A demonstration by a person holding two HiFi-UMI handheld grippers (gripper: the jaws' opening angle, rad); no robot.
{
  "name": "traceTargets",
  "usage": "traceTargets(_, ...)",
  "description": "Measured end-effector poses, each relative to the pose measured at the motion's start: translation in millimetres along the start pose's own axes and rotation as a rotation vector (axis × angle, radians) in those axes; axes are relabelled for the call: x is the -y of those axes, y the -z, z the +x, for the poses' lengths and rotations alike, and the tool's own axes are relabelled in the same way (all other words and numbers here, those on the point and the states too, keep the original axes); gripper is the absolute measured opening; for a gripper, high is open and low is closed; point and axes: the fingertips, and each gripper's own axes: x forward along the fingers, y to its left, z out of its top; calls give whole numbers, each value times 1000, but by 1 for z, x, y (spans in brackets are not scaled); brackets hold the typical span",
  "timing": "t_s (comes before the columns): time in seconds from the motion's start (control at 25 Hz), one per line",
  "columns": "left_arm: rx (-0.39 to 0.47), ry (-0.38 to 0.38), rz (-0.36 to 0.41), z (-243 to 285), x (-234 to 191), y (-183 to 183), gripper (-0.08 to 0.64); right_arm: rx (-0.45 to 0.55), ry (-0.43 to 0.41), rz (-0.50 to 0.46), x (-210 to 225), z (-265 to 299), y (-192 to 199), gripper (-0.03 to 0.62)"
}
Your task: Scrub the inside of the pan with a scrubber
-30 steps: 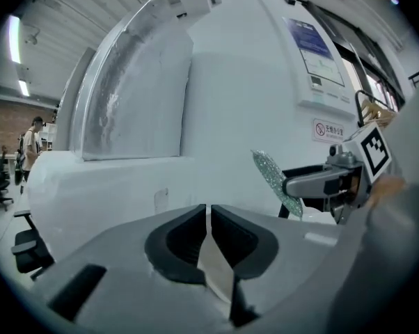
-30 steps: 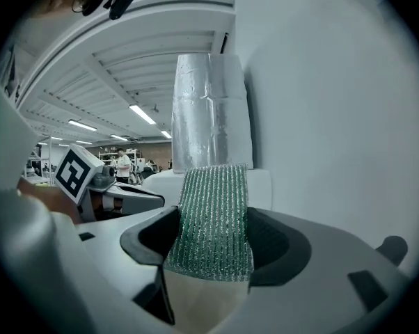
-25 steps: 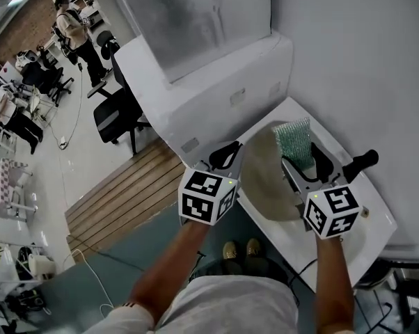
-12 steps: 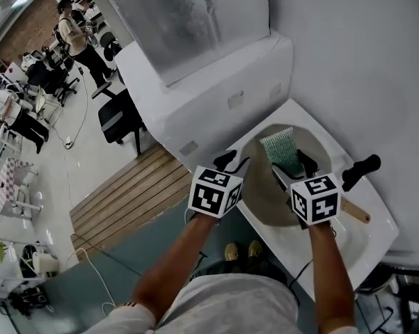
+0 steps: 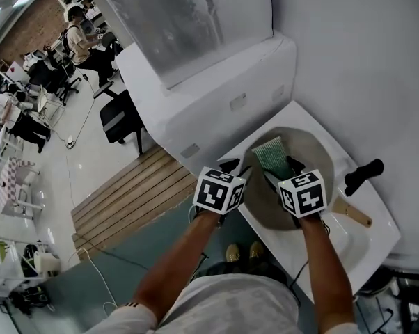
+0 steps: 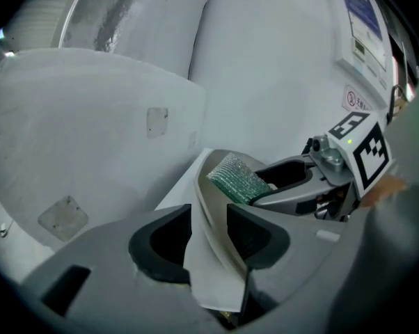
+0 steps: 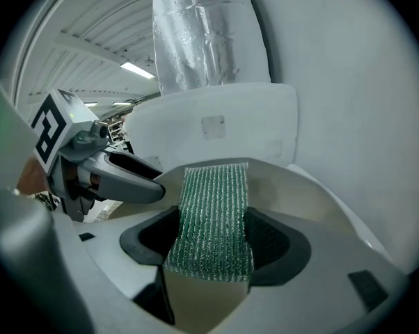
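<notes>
A beige pan [image 5: 318,157] with a black handle [image 5: 362,173] rests in a white sink [image 5: 366,245]. Its rim [image 6: 211,190] runs between the jaws of my left gripper [image 5: 236,167]. Those jaws [image 6: 208,232] are opening, and a gap shows beside the rim. My right gripper [image 5: 282,170] is shut on a green scrubber [image 5: 271,155], held over the pan's inside near its left wall. In the right gripper view the scrubber [image 7: 215,214] stands up between the jaws [image 7: 213,245], with the pan's wall [image 7: 293,193] behind it. The scrubber [image 6: 239,178] also shows in the left gripper view.
The sink stands against a grey wall [image 5: 362,54], with a white box unit [image 5: 195,96] to its left. Wooden decking [image 5: 126,193] and a teal floor lie below. Office chairs and people are far off at the upper left.
The pan has come down from a tilted stand to lie flatter in the sink. My left jaws have opened off its rim. The right gripper has moved left with the scrubber.
</notes>
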Motion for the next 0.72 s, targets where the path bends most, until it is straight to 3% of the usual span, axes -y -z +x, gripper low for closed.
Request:
traceTargets(0.4, -22, 6, -15, 10, 0, 6, 109, -49, 10, 25, 10, 20, 15, 304)
traceTargets(0.72, -20, 6, -21, 12, -2, 6, 107, -104, 107, 96, 49, 21, 38, 304)
